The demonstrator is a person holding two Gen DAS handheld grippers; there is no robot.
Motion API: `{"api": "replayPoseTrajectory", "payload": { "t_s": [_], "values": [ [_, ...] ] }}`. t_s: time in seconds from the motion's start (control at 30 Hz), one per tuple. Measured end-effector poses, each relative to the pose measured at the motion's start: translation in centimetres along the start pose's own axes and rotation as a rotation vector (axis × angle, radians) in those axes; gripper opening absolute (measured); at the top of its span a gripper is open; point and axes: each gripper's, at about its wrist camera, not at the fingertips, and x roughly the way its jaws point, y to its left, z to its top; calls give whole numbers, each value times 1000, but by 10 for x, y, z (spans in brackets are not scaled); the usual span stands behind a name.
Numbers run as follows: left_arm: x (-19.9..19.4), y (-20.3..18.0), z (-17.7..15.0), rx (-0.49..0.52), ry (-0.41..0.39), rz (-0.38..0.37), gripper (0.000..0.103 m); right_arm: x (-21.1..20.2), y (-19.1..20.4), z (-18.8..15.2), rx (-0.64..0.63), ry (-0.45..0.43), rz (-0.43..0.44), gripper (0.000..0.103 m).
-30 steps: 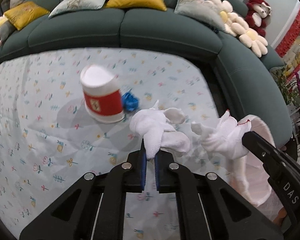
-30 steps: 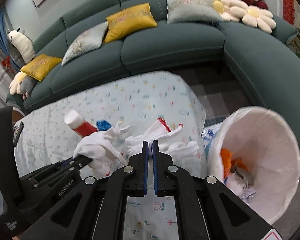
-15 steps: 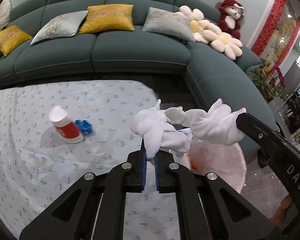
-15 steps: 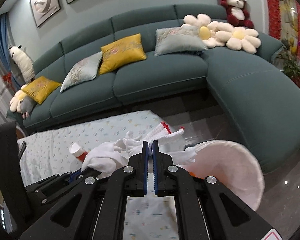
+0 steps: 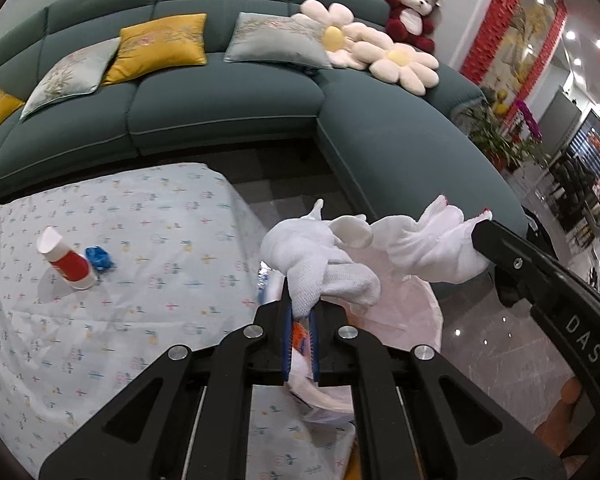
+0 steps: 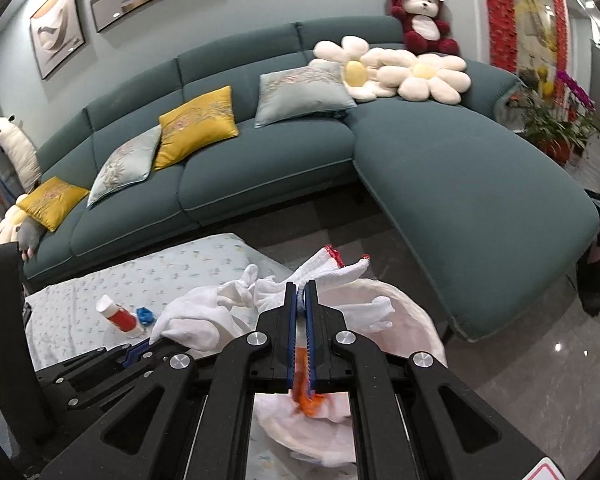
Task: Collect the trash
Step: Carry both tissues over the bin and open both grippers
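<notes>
My left gripper [image 5: 300,312] is shut on a white knit glove [image 5: 320,260] and holds it above the white-lined trash bin [image 5: 412,312]. My right gripper [image 6: 301,296] is shut on a second white glove with red cuff trim [image 6: 328,270], also over the bin [image 6: 404,312]. That glove shows in the left wrist view [image 5: 432,244] too. Orange trash [image 6: 306,398] lies inside the bin. A red and white paper cup [image 5: 66,260] lies tipped on the table, with a blue crumpled scrap [image 5: 99,258] beside it.
The table [image 5: 148,216] wears a floral cloth; the bin stands off its right end. A teal sectional sofa [image 6: 440,168] with cushions, flower pillows and a plush bear wraps the back and right. Glossy floor lies to the right.
Both grippers have risen and swung right with their gloves, from over the table beside the cup to above the bin. The cup and blue scrap have stayed in place.
</notes>
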Motion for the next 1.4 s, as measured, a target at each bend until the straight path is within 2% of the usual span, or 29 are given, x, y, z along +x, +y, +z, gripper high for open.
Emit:
{"api": "replayPoseTrajectory", "payload": {
  "t_s": [0.4,0.5,0.53,0.6,0.63,0.67,1.2,1.3,1.37,1.4],
  "values": [
    [25,-32,-11,46,51,-13,6,8,-35,-17,45,26,-32,4],
    [29,-34,-13,45,58,-10,9,9,-39,-18,60,24,-39,8],
    [30,-35,-14,41,55,-4,12,9,-41,-18,64,24,-38,11],
    [30,-35,-16,30,42,8,29,8,-42,-19,68,19,-45,19],
    [29,-35,-16,26,33,19,44,8,-44,-18,68,16,-50,25],
    [28,-35,-16,22,22,30,50,8,-45,-19,69,14,-50,27],
    [26,-18,-15,-3,34,61,51,9,-34,-19,50,19,-47,33],
    [25,-14,-15,-13,34,71,51,9,-30,-17,40,16,-48,38],
    [23,-9,-15,-23,32,81,58,9,-27,-17,34,18,-46,38],
    [22,-7,-15,-27,27,87,59,9,-26,-17,32,18,-46,38]
  ]
}}
